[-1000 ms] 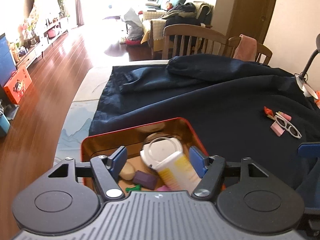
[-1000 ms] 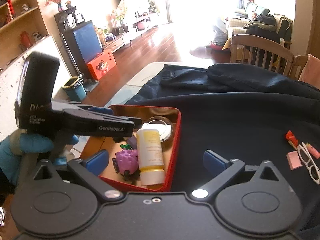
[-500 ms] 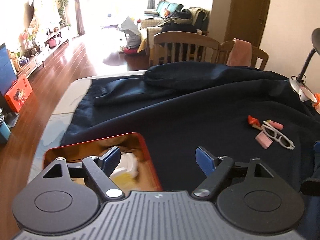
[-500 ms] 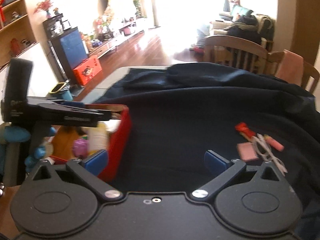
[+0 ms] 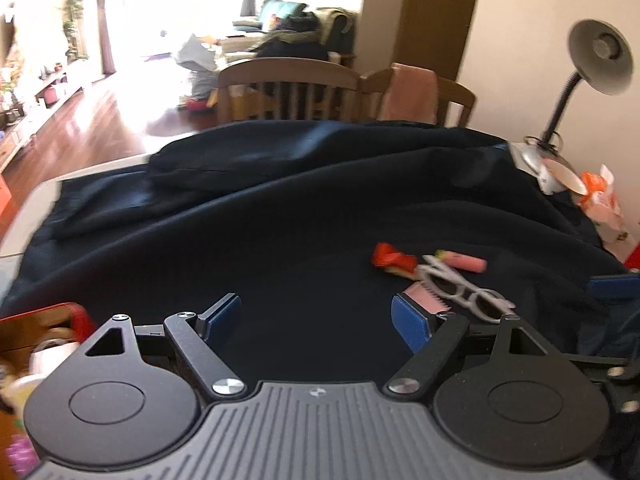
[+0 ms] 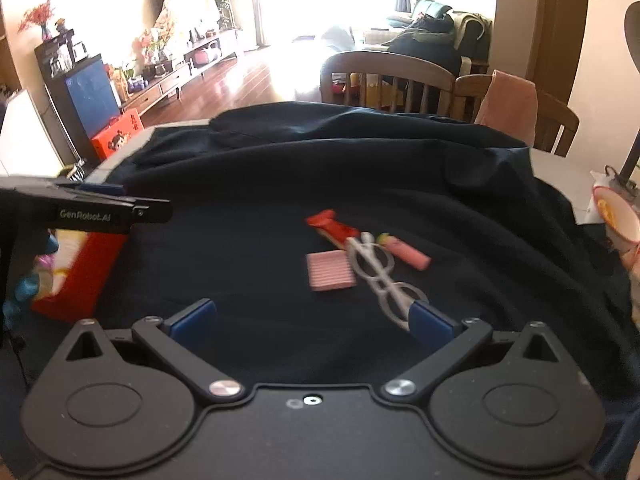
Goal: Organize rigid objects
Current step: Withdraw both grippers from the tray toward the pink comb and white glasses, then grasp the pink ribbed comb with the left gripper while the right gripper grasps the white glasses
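Both grippers hovering over dark cloth, spread, gripping nothing: left, right. Glasses, pink comb, red wrapper, possibly eraser lying clustered ahead; red tray sitting left.

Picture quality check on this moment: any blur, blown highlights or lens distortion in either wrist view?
Left wrist view: motion blur smears the white glasses and red tin; windows blown out. Right wrist view: milder blur on the pink comb; far room overexposed, dark cloth keeps little detail. Both show fisheye bending and corner vignetting.

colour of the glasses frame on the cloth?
White plastic glasses frame; clearest in the right wrist view.
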Demonstrator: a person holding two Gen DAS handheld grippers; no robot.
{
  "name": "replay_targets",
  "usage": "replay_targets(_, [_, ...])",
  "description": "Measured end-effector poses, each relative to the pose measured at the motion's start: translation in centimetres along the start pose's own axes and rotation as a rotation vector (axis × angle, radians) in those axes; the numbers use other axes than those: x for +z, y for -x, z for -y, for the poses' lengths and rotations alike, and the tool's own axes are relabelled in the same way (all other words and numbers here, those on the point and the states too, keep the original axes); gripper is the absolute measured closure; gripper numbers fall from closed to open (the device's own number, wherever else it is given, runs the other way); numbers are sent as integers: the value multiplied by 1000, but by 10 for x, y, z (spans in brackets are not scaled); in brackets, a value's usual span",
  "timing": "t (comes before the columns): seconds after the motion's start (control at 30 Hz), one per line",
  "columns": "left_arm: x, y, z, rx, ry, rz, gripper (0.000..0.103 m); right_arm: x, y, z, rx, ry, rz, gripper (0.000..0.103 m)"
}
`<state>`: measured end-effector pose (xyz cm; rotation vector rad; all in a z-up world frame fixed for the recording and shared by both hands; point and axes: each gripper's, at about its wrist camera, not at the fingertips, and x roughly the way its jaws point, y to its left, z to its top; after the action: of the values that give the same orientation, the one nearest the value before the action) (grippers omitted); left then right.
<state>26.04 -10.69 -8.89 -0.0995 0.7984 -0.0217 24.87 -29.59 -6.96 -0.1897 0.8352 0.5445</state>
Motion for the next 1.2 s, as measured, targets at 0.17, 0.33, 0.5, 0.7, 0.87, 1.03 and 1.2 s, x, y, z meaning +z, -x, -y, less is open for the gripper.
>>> replay_targets(0.17, [-2,-28,32,-47,-56,-32,21,-4,-13,26,-24,66,-4,3])
replay_targets(0.33, [-7,-58,52,-50,-62,-85,21,-5,-29,47,-4,98,-10,5])
replay_targets(0.5, [-8,-78,63,-51,-76,-118,21,-7,-53,66,17,89,-48,13])
replay_targets(0.7, [-8,-97,68,-59,-115,-136,21,-10,-69,76,43,136,-62,16])
replay_targets(0.87, [-9,-111,72,-75,-138,-142,21,-11,-81,84,60,136,-78,22])
replay_targets(1.03, [-14,-121,78,-80,-186,-137,21,-14,-89,89,68,137,-89,27])
replay_targets(1.2, [-14,-124,82,-70,-228,-112,21,-14,-97,91,66,145,-94,33])
